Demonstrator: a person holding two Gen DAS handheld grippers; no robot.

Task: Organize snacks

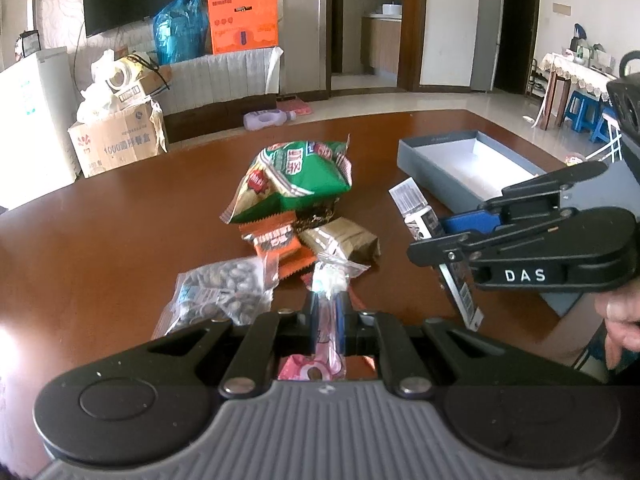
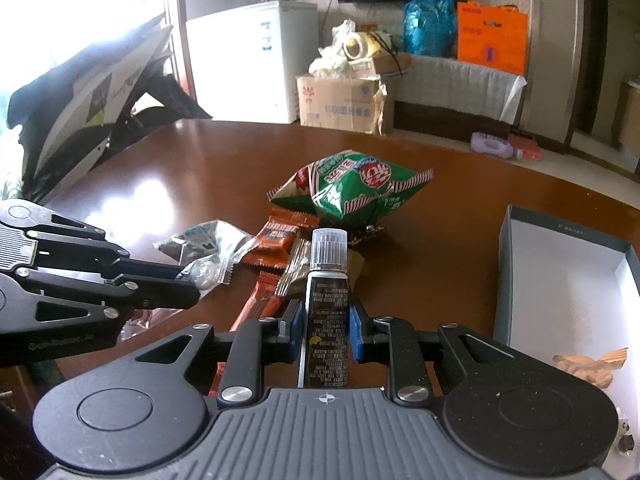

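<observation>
My left gripper [image 1: 328, 312] is shut on a small clear-wrapped pink sweet packet [image 1: 326, 288], held above the brown table [image 1: 120, 220]. My right gripper [image 2: 326, 314] is shut on a narrow dark packet with a clear ribbed top [image 2: 328, 280]; in the left wrist view this dark packet [image 1: 420, 216] hangs tilted at the right. Between the two grippers lies a snack pile: a puffy green bag [image 1: 300, 176], an orange packet [image 1: 276, 244], a brown packet [image 1: 344, 240] and a clear bag of seeds [image 1: 220, 292]. An open grey box [image 1: 460, 164] with a white inside stands at the right.
The grey box [image 2: 560, 272] holds a tan snack [image 2: 588, 364] near its front end. A hand [image 1: 620, 328] shows at the right edge. Off the table stand a cardboard carton [image 1: 116, 144], a white appliance [image 1: 32, 120] and blue stools [image 1: 588, 112].
</observation>
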